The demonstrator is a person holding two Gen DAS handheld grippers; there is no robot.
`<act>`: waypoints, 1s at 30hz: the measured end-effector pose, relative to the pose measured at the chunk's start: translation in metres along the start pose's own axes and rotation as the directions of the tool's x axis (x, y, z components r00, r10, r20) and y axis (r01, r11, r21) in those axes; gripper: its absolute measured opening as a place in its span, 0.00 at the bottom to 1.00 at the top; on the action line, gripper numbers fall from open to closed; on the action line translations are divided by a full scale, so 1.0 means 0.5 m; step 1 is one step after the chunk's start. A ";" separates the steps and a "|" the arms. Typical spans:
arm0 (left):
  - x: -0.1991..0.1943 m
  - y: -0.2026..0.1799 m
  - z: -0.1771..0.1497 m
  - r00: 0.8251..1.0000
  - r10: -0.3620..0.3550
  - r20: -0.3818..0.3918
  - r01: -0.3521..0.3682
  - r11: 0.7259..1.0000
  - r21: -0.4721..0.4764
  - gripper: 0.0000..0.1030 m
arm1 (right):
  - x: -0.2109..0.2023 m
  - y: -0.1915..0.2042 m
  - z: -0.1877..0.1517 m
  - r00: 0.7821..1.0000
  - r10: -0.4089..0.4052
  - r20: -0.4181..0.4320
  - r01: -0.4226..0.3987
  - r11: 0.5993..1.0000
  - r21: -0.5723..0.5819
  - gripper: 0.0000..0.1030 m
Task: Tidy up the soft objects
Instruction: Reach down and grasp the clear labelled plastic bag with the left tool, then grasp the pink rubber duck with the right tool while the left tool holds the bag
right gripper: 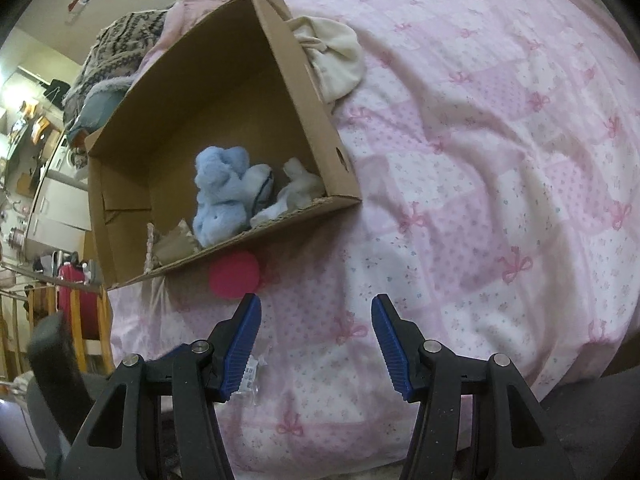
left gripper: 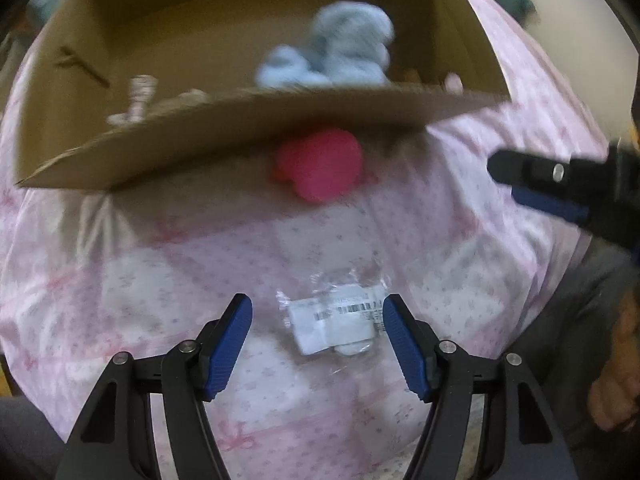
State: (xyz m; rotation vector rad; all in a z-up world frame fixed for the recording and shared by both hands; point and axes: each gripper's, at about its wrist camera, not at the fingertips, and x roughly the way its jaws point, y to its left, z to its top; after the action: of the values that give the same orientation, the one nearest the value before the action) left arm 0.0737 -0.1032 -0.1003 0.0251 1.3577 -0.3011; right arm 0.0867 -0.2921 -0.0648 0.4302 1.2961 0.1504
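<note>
Right, far left of the right wrist view, a knitted grey patterned blanket (right gripper: 120, 46) is heaped behind the box. Next comes the cardboard box (right gripper: 296, 68) itself, open-topped, corrugated edges raw, sitting on the bed. Inside, a fluffy blue plush toy (right gripper: 222, 196) slumps against the near wall, with a pale grey plush (right gripper: 298, 192) tucked just beside it in the corner. Just outside the box's near wall lies a round, bright pink soft object (right gripper: 234, 276), touching or nearly touching the cardboard; its exact shape is blurred, so possibly a ball or cushion. Beyond the box's right wall, a cream fabric pouch (right gripper: 340, 60) rests crumpled against the cardboard. Everything sits on the bedspread (right gripper: 500, 140), pink-and-white patchwork cotton with bows and tiny flowers, softly wrinkled.

The left gripper (left gripper: 318, 316) hovers low over a clear plastic packet (left gripper: 336, 320) with a white barcode label, jaws spread wide on either side of it, ribbed blue pads not touching it. The right gripper (right gripper: 316, 316) hangs above bare bedspread, jaws likewise spread, holding nothing.
</note>
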 end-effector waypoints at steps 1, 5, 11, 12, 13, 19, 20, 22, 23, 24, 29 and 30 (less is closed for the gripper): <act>0.004 -0.006 0.000 1.000 0.000 -0.001 0.000 1.000 0.011 0.63 | 0.000 0.000 0.000 1.000 -0.001 -0.002 0.001 1.000 0.001 0.58; 0.020 -0.030 -0.007 1.000 -0.016 -0.025 0.017 0.999 0.049 0.63 | 0.005 -0.003 0.000 1.000 -0.008 -0.010 0.009 1.000 0.008 0.58; 0.020 -0.030 -0.019 1.000 0.011 0.014 -0.012 0.998 0.061 0.40 | 0.015 0.008 0.004 1.000 -0.020 -0.019 0.019 1.000 -0.010 0.58; 0.019 -0.023 -0.020 1.000 0.007 0.014 -0.007 0.999 0.051 0.35 | 0.017 0.011 0.003 1.000 -0.021 -0.022 0.020 1.000 -0.015 0.58; 0.019 -0.014 -0.017 1.000 0.005 0.013 -0.006 0.999 0.037 0.28 | 0.020 0.015 0.003 0.999 -0.022 -0.025 0.021 1.000 -0.023 0.58; -0.003 0.040 -0.016 0.999 0.037 0.036 -0.036 0.999 -0.037 0.22 | 0.040 0.041 -0.004 0.999 -0.013 -0.051 0.009 0.997 -0.075 0.58; -0.011 0.051 -0.016 0.997 0.059 0.047 -0.056 0.997 -0.053 0.21 | 0.042 0.049 -0.007 0.999 -0.005 -0.051 0.001 0.996 -0.086 0.58; -0.020 0.075 -0.016 0.995 0.084 0.055 -0.079 0.993 -0.087 0.21 | 0.046 0.067 -0.012 0.999 -0.001 -0.046 -0.004 0.993 -0.118 0.58; -0.024 0.089 -0.017 0.993 0.101 0.058 -0.094 0.990 -0.108 0.21 | 0.049 0.077 -0.017 0.999 -0.004 -0.037 -0.001 0.991 -0.136 0.59; -0.029 0.102 -0.018 0.991 0.121 0.060 -0.112 0.985 -0.129 0.21 | 0.053 0.087 -0.024 1.000 -0.001 -0.031 -0.004 0.989 -0.148 0.60; -0.052 0.155 -0.015 0.975 0.210 0.077 -0.189 0.957 -0.218 0.21 | 0.087 0.150 -0.059 1.000 -0.019 0.018 0.022 0.970 -0.240 0.67; -0.057 0.162 -0.015 0.972 0.222 0.081 -0.199 0.953 -0.229 0.21 | 0.094 0.161 -0.065 0.999 -0.036 0.036 0.045 0.963 -0.264 0.67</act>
State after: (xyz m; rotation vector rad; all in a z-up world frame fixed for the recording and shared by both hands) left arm 0.0800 -0.0184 -0.0872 -0.0298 1.2632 0.0290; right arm 0.0792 -0.1950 -0.0823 0.1764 1.2334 0.2781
